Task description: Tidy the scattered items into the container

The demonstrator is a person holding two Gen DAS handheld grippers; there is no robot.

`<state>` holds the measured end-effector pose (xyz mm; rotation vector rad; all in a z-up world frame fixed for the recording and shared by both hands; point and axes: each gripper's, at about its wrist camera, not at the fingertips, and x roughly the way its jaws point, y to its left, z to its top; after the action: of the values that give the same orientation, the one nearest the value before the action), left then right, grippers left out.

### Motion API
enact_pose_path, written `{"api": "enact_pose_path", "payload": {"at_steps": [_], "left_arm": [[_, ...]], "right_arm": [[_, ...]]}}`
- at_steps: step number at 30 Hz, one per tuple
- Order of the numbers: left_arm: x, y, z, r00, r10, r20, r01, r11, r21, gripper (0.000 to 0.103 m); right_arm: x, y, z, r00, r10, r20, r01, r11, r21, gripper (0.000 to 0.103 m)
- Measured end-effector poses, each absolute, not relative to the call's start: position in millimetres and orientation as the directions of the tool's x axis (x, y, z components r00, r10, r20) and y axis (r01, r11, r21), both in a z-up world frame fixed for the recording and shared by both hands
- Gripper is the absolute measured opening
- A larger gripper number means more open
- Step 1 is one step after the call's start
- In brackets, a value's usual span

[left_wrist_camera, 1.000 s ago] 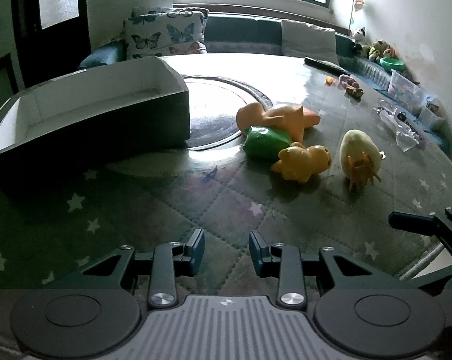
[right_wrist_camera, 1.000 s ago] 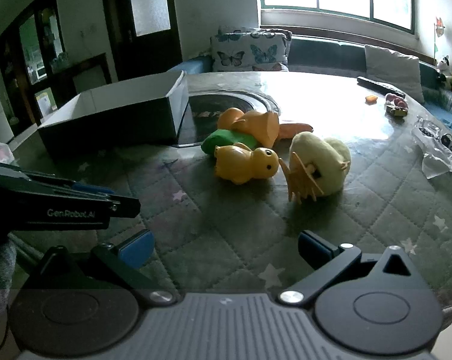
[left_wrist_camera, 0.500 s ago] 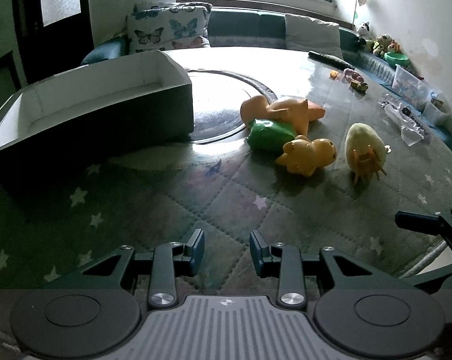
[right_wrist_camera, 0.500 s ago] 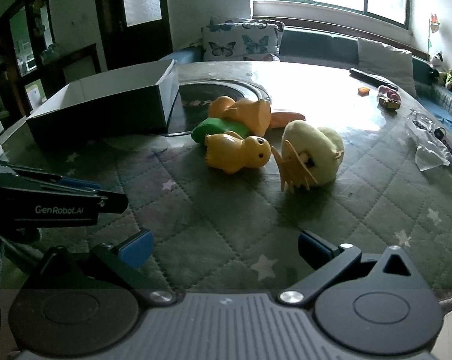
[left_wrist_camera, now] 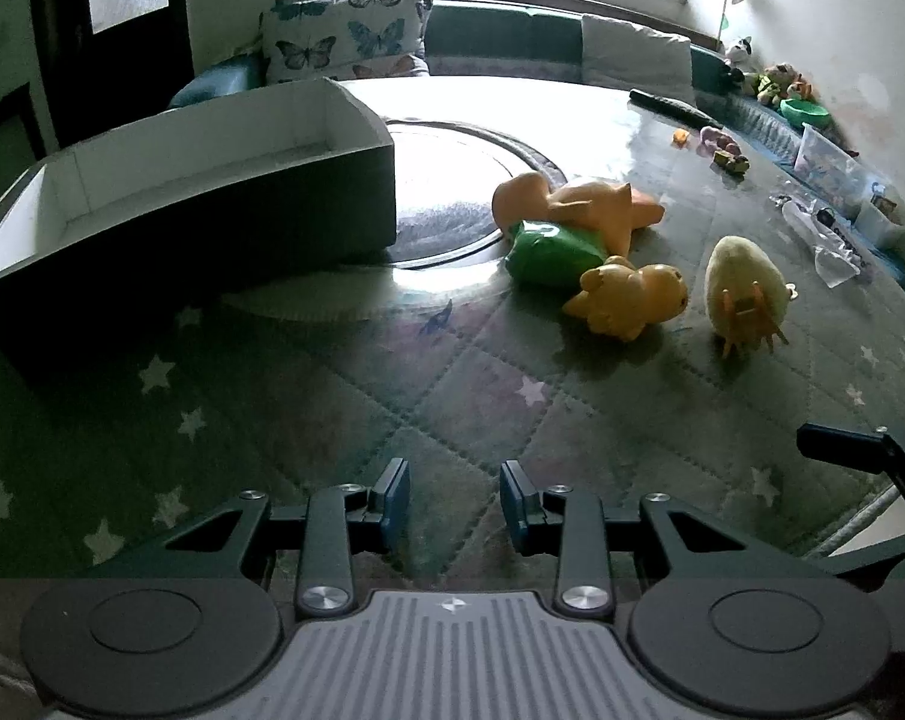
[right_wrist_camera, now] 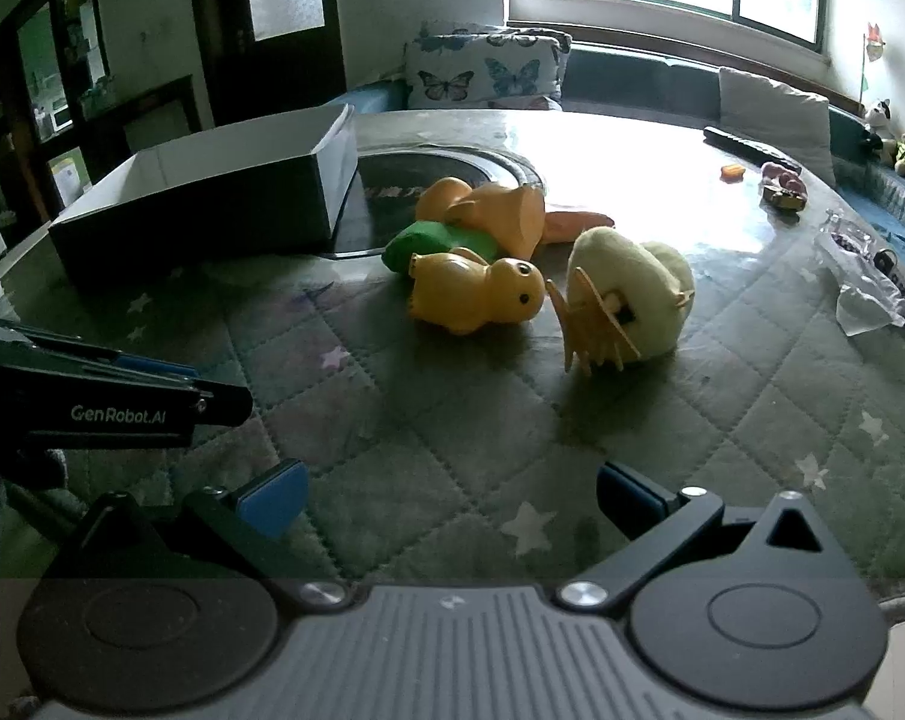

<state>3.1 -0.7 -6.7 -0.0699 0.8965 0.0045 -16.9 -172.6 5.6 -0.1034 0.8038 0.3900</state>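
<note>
At the far left the box (left_wrist_camera: 182, 192) sits on the desk (left_wrist_camera: 452, 408), its open top showing bare white walls inside; I see nothing in it, though its floor is partly hidden. The left gripper (left_wrist_camera: 454, 501) hangs low over the quilted cover, jaws a narrow gap apart and holding nothing, seemingly waiting its turn. Right of the box, four toys lie in a loose clump outside it: a large orange duck (right_wrist_camera: 500, 213) over a green toy (right_wrist_camera: 437, 243), a small yellow duck (right_wrist_camera: 476, 294) on its side touching the green one, then a pale plush chick (right_wrist_camera: 632, 294) tipped over beside it. The right gripper (right_wrist_camera: 452, 495) faces them with jaws spread wide and empty, likely readied for a grab. Compared with a second ago, both grippers have drawn back a little higher, the toys unmoved.
</note>
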Motion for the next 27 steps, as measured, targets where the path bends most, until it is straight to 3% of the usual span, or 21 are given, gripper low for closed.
{"api": "enact_pose_path", "payload": {"at_steps": [27], "left_arm": [[18, 2, -6, 0.604, -0.028, -0.796, -0.042, 0.997, -0.067, 0.036]], "right_arm": [[-3, -169, 11, 0.628, 0.317, -0.711, -0.401, 0.914, 0.053, 0.103]]}}
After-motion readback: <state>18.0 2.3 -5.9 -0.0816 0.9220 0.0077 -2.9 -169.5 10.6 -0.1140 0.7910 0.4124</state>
